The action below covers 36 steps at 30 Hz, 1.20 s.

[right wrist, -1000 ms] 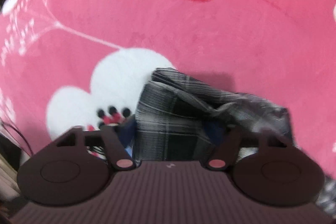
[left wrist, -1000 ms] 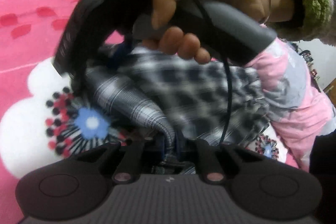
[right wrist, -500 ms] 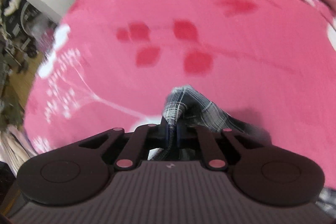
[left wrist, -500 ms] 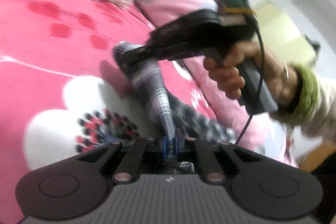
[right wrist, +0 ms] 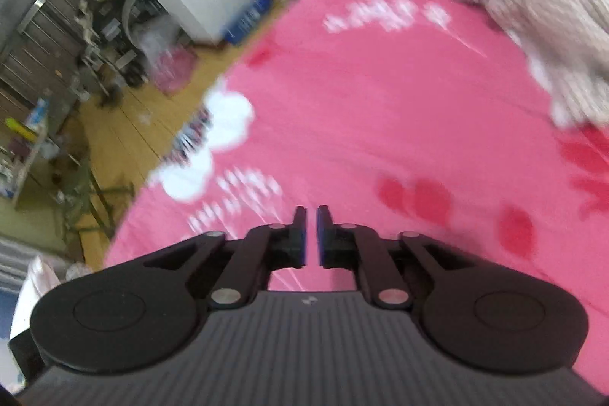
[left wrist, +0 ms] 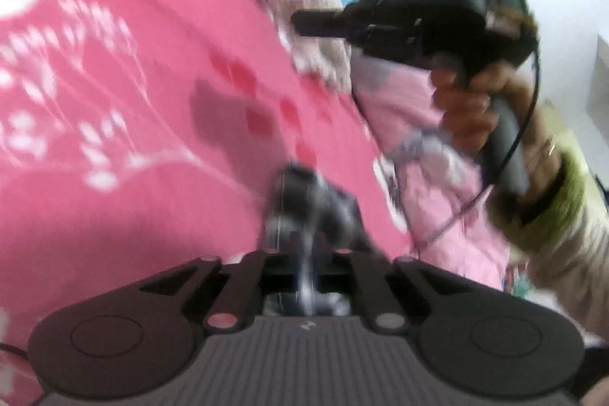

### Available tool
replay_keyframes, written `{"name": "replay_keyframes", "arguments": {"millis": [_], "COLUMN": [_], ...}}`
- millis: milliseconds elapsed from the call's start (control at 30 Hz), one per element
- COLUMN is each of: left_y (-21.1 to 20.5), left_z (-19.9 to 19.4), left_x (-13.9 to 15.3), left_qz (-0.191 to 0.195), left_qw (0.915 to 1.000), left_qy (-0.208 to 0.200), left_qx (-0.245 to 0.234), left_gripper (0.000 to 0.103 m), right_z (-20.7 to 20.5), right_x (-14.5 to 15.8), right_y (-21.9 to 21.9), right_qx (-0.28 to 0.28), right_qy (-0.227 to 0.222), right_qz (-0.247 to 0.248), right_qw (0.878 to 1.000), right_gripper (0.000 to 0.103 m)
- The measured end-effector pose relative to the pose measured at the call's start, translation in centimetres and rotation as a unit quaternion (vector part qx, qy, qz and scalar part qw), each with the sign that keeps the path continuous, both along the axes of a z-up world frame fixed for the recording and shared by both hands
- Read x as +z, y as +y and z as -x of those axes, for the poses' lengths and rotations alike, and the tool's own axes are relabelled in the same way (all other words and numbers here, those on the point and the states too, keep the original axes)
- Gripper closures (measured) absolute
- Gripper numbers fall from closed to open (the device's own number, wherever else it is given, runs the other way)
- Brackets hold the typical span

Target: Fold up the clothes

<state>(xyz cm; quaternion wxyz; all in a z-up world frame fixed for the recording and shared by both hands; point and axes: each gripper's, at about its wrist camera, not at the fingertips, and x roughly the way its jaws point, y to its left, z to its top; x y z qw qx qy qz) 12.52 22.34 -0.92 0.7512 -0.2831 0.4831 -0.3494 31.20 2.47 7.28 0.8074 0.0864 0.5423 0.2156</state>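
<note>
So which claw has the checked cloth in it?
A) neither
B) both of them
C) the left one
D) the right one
C: the blurry dark checked cloth runs between the fingers of the left claw, while the right claw shows only a narrow bare gap with the pink bedspread behind it.

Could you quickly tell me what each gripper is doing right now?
Left gripper: plaid cloth between its fingers, jaws just opening.
Right gripper: slightly open, empty, jaws just opening.
</note>
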Motion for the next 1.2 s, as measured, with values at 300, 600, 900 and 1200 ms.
{"name": "replay_keyframes", "arguments": {"millis": [300,600,900,1200], "left_y": [-6.2,-9.8,-15.9,-16.9], "left_z": [0.4,2.3,5.8,5.7], "left_x": [-3.5,-3.4,1.3,1.7], "left_qz": [-0.136,-0.118,-0.106,-0.075], "left_qw": [0.9848,0.9842,0.9495,0.9482], "left_qy": [-0.009,-0.035,-0.186,-0.206], "left_qx": [-0.107,-0.128,-0.23,-0.23], "left_gripper": [0.049,0.094,0.095,0.095], "right_z": [4.8,4.3,5.7,7.9], "right_x": [-5.2,-10.1,-9.8,-9.3], "right_y": [-9.2,-9.6,-9.0,-14.5], "right_qx": [-0.114,-0.157,-0.079,-0.081], "right_qy": [0.22,0.253,0.233,0.192], "right_qz": [0.048,0.076,0.088,0.035], "right_qw": [0.968,0.951,0.965,0.977], "right_gripper": [0.05,0.037,0.026,0.095]}}
